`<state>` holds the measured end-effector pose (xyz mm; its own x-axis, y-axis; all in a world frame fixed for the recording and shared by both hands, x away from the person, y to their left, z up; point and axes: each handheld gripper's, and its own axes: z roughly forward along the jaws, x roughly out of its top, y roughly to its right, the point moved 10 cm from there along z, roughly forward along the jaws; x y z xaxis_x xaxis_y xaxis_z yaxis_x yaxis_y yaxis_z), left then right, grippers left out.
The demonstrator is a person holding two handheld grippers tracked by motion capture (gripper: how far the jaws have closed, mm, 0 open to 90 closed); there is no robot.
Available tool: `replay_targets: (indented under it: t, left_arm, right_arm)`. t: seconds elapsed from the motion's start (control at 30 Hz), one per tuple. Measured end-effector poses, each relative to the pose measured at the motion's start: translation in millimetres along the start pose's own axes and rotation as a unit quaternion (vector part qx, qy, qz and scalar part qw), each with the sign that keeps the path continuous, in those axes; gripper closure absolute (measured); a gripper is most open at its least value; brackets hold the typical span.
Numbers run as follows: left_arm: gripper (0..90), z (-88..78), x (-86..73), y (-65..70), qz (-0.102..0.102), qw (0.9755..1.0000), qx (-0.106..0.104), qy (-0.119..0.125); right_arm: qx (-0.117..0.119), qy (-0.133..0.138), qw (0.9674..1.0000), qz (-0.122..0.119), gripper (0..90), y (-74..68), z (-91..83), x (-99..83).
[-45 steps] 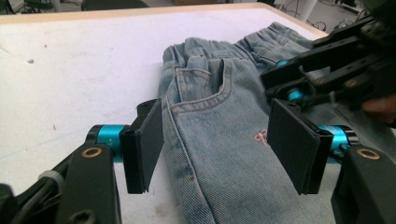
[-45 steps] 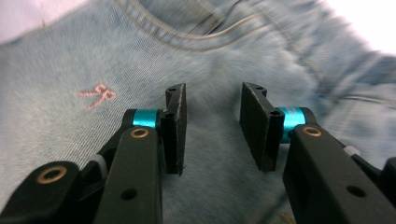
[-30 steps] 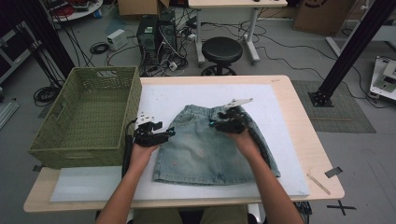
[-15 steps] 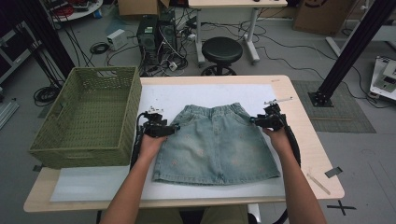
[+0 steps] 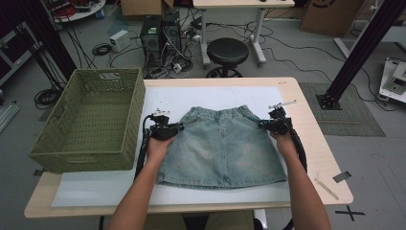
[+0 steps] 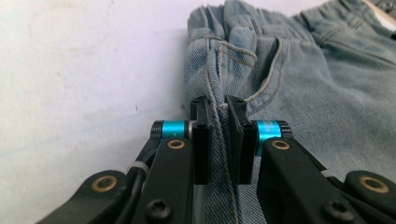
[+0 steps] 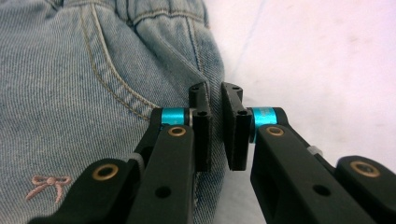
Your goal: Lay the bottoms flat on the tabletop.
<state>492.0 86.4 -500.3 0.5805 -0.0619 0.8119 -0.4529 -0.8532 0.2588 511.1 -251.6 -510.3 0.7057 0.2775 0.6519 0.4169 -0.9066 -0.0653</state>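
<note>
A small light-blue denim skirt [image 5: 222, 143] lies flat on a white mat [image 5: 95, 189], waistband toward the far side. My left gripper [image 5: 179, 128] is at the skirt's left edge just below the waistband. Its jaws have just been closing, and in the left gripper view my left gripper [image 6: 218, 105] pinches the side seam of the skirt [image 6: 299, 70]. My right gripper [image 5: 263, 124] is at the right edge at the same height. Its jaws have also just been closing, and my right gripper [image 7: 214, 93] grips the skirt [image 7: 70, 93] by its edge fold.
A green woven basket [image 5: 86, 153] stands empty on the table's left end, close to my left hand. The wooden table [image 5: 316, 158] has a thin stick [image 5: 326, 186] near its right front corner. A black stool [image 5: 227, 50] stands beyond the far edge.
Both hands moved apart from the skirt's upper middle to its side edges, the right one farther. Both grippers' jaws closed onto the fabric there.
</note>
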Motion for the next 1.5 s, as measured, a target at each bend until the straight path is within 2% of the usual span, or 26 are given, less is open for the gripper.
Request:
replay_targets:
  t: [0.1, 0.17, 0.23, 0.3, 0.37, 0.4, 0.43, 0.47, 0.53, 0.63, 0.67, 0.73, 0.77, 0.8, 0.83, 0.87, 0.93, 0.97, 1.0, 1.07, 1.1, 1.17, 1.23, 1.27, 1.4, 1.5]
  left_arm:
    - [81.4, 2.1, 8.1, 3.1, -0.005, 0.9998, 0.003, 0.019]
    - [81.4, 4.8, 11.9, 5.6, 0.003, 0.9996, 0.012, 0.025]
    - [81.3, 8.3, 10.4, 5.8, 0.012, 0.9996, 0.02, 0.017]
    - [80.4, 10.3, 7.2, 4.2, 0.012, 0.9996, 0.022, 0.012]
    - [75.2, 9.8, 3.5, 2.0, 0.01, 0.9997, 0.023, 0.003]
    - [71.2, 7.6, 3.4, 1.2, 0.013, 0.9996, 0.024, 0.004]
    - [67.6, 3.4, 4.7, 0.5, 0.018, 0.9995, 0.023, 0.013]
    - [63.1, -0.5, 5.7, -0.2, 0.019, 0.9995, 0.019, 0.018]
    - [56.5, -7.5, 8.1, -0.7, 0.016, 0.9993, 0.012, 0.032]
    - [51.3, -17.9, 8.7, 0.8, 0.019, 0.9988, -0.004, 0.045]
    - [49.5, -20.4, 8.1, 1.9, 0.024, 0.9986, -0.01, 0.047]
    - [48.1, -25.6, 5.9, 4.1, 0.032, 0.9982, -0.015, 0.048]
    - [47.7, -27.1, 5.1, 5.3, 0.033, 0.9981, -0.02, 0.048]
    - [47.6, -29.0, 4.1, 6.6, 0.037, 0.9979, -0.024, 0.047]
    - [47.2, -31.4, 3.3, 8.4, 0.039, 0.9978, -0.025, 0.049]
    - [47.0, -32.8, 2.7, 9.4, 0.04, 0.9977, -0.026, 0.048]
    - [47.0, -36.6, 0.9, 12.5, 0.048, 0.9973, -0.032, 0.046]
    - [46.7, -39.1, 0.2, 14.7, 0.053, 0.997, -0.033, 0.046]
    - [46.0, -40.8, -0.2, 16.0, 0.055, 0.9968, -0.035, 0.046]
    - [45.5, -46.2, -0.7, 20.7, 0.057, 0.9963, -0.042, 0.05]
    - [44.6, -48.8, -0.9, 22.3, 0.059, 0.996, -0.043, 0.052]
    - [44.1, -53.7, -1.6, 25.3, 0.06, 0.9955, -0.046, 0.058]
    - [43.9, -58.2, -3.5, 27.6, 0.063, 0.995, -0.047, 0.061]
    - [43.9, -60.3, -5.0, 27.7, 0.065, 0.995, -0.047, 0.06]
    - [43.4, -66.2, -10.4, 26.7, 0.06, 0.9954, -0.047, 0.059]
    - [43.3, -70.1, -13.5, 26.2, 0.057, 0.9954, -0.047, 0.061]
  right_arm:
    - [-0.021, 0.019, 0.9996, 0.004, 84.5, 8.8, -4.3, 5.4]
    - [-0.028, 0.025, 0.9993, 0.006, 84.5, 13.4, -5.2, 7.9]
    - [-0.035, 0.033, 0.9988, 0.008, 84.4, 17.3, -5.2, 10.5]
    - [-0.04, 0.035, 0.9986, 0.006, 83.0, 17.7, -3.2, 10.3]
    - [-0.047, 0.033, 0.9983, 0.006, 74.2, 15.6, -2.5, 9.3]
    - [-0.051, 0.036, 0.998, 0.008, 65.3, 14.4, -4.5, 10.0]
    - [-0.048, 0.047, 0.9977, 0.013, 58.3, 12.8, -7.7, 12.2]
    - [-0.043, 0.062, 0.9969, 0.022, 55.9, 9.5, -13.1, 15.5]
    - [-0.02, 0.083, 0.9959, 0.029, 50.6, 0.3, -19.0, 20.5]
    - [0.017, 0.097, 0.9949, 0.022, 49.5, -26.8, -21.0, 26.7]
    - [0.038, 0.1, 0.9941, 0.019, 49.5, -38.9, -19.5, 28.8]
    - [0.068, 0.096, 0.9929, 0.012, 49.4, -62.5, -13.9, 31.7]
    - [0.079, 0.089, 0.9928, 0.007, 49.4, -76.4, -8.2, 32.5]
    - [0.082, 0.082, 0.9932, 0.003, 49.4, -83.9, -4.0, 32.2]
    - [0.081, 0.071, 0.9942, -0.006, 49.5, -92.1, 2.4, 30.8]
    - [0.066, 0.055, 0.9961, -0.023, 51.9, -97.6, 10.9, 26.7]
    - [0.046, 0.031, 0.9976, -0.042, 55.1, -99.3, 21.4, 17.0]
    - [0.033, 0.024, 0.9976, -0.055, 55.9, -97.8, 25.3, 11.8]
    - [0.019, 0.034, 0.996, -0.081, 56.4, -97.4, 24.5, 9.7]
    - [0.008, 0.03, 0.9948, -0.097, 56.2, -98.2, 21.4, 8.5]
    - [0.009, 0.025, 0.9951, -0.095, 53.9, -97.7, 17.6, 9.4]
    - [0.026, 0.05, 0.9968, -0.056, 49.1, -98.3, 8.3, 18.7]
    - [0.062, 0.094, 0.9934, -0.022, 49.1, -106.4, -2.2, 32.5]
    - [0.07, 0.098, 0.9925, -0.02, 49.1, -111.9, -3.0, 36.4]
    - [0.073, 0.058, 0.9946, -0.045, 49.1, -140.2, 13.9, 36.3]
    - [0.043, 0.026, 0.9954, -0.082, 47.8, -155.2, 33.6, 27.9]
